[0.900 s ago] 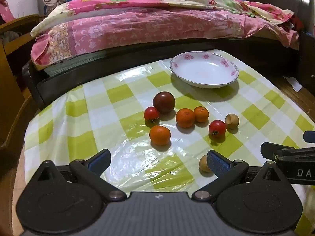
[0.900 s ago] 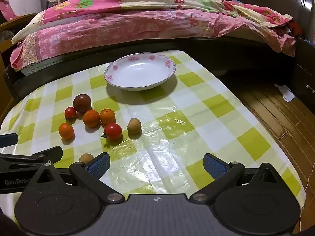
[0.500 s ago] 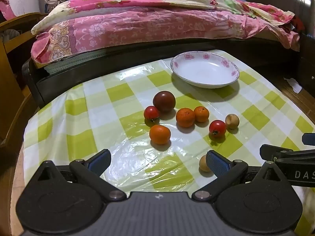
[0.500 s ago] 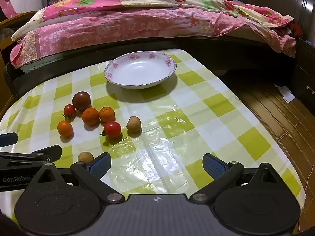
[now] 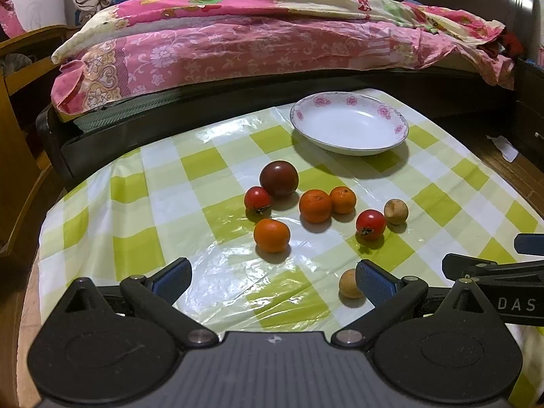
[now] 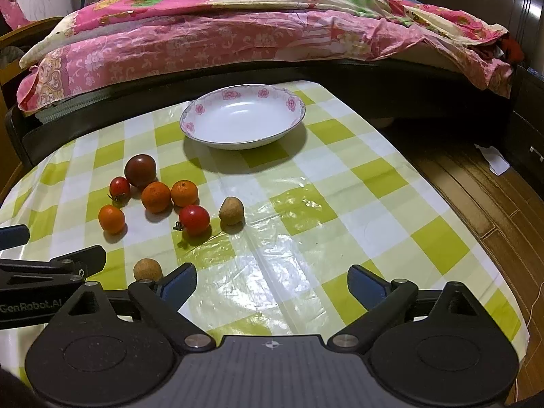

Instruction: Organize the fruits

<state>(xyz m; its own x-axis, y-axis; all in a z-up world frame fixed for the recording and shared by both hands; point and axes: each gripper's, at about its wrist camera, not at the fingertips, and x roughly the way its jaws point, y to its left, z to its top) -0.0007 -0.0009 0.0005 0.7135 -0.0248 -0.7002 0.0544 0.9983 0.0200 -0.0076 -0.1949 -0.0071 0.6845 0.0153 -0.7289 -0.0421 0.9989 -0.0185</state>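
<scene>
Lighting: warm overhead indoor light glaring off the glossy green-and-white checked plastic tablecloth (image 5: 217, 282); short soft shadows lying beneath fruit. Fisheye edges bending, corners darkening. Focus staying sharp.

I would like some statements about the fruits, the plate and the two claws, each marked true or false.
1. The white plate with pink flowers holds no fruit. True.
2. Three round orange mandarins lie on the green-checked tablecloth. True.
3. The left claw is shut on a small red tomato. False: it is open and holds nothing.
4. The large dark red tomato lies inside the plate. False: it lies on the tablecloth, apart from the plate.
5. The right claw is open with nothing between its fingers. True.
</scene>
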